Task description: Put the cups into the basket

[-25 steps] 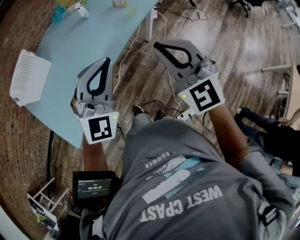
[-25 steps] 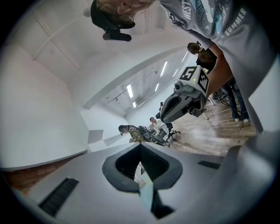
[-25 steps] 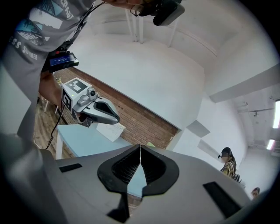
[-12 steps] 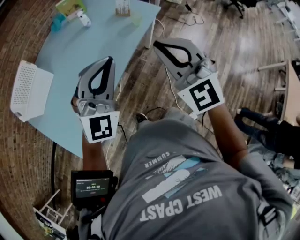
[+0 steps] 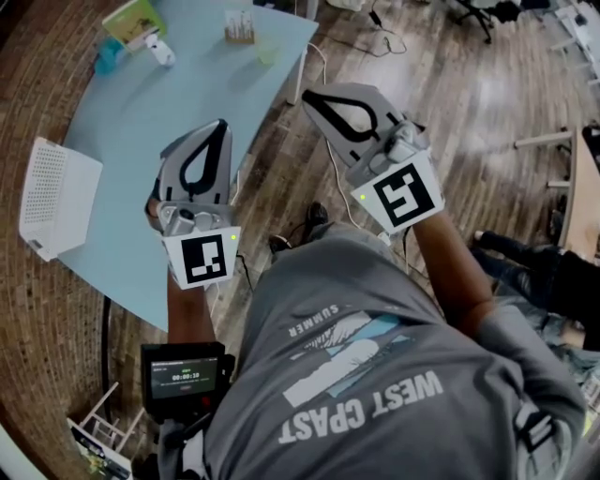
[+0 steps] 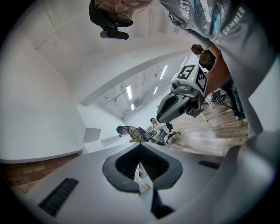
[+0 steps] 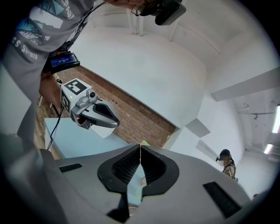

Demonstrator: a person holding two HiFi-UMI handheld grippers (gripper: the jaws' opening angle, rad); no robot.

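Note:
At the far end of the light blue table (image 5: 159, 122) stand a pale green cup (image 5: 269, 49), a clear cup (image 5: 239, 26) and a teal cup (image 5: 108, 58). The white perforated basket (image 5: 56, 197) sits on the table's left end. My left gripper (image 5: 221, 127) hangs over the table's near edge, shut and empty. My right gripper (image 5: 309, 94) is over the wooden floor just right of the table, also shut and empty. In the left gripper view the tips (image 6: 140, 144) meet with nothing between them. The right gripper view shows its tips (image 7: 140, 145) closed too, with the table beyond.
A green box (image 5: 131, 19) and a small white object (image 5: 161, 52) lie near the cups. Cables (image 5: 328, 178) run across the wooden floor beside the table leg. Someone's legs (image 5: 525, 262) are at the right. A small rack (image 5: 98, 436) stands at the lower left.
Table, basket and cups have slid down the head view and come closer. Both grippers went forward with the person and stayed shut.

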